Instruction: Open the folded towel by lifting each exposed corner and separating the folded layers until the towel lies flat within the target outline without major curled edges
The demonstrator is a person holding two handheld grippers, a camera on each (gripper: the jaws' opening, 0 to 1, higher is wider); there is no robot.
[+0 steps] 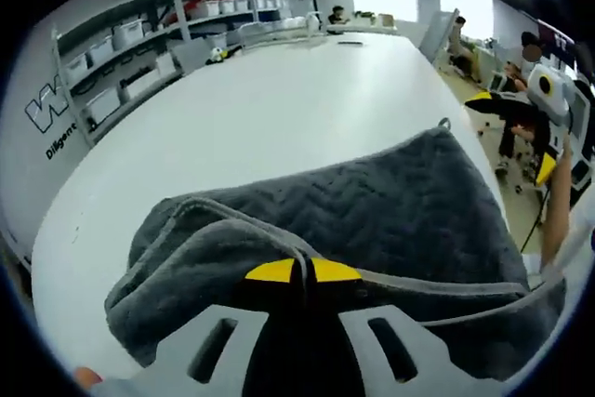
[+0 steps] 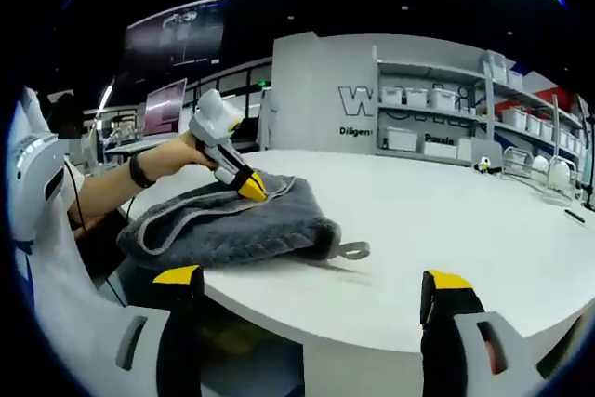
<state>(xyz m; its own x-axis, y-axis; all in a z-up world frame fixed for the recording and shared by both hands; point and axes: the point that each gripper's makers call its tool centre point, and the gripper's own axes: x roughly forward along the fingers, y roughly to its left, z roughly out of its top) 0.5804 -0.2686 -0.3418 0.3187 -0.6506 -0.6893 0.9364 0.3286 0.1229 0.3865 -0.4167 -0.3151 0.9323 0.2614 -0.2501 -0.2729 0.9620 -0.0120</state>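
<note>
A dark grey towel [image 1: 372,211] lies folded in layers on the white table [image 1: 279,109], with a small hanging loop [image 2: 353,250] at one corner. My left gripper [image 1: 302,271] is shut on the near folded edge of the towel, its yellow tips pressed together. From the right gripper view, a hand holds that left gripper [image 2: 251,185] pinching the towel [image 2: 232,220] at its top edge. My right gripper [image 2: 311,278] stands open, jaws wide apart, in front of the table's rim and apart from the towel. It appears off the table's right side as the right gripper [image 1: 516,132].
Shelves with white bins [image 1: 130,53] line the wall beyond the table; the same shelves [image 2: 446,109] show in the right gripper view. People sit at desks [image 1: 460,39] in the background. A bare white tabletop [image 2: 446,220] stretches past the towel.
</note>
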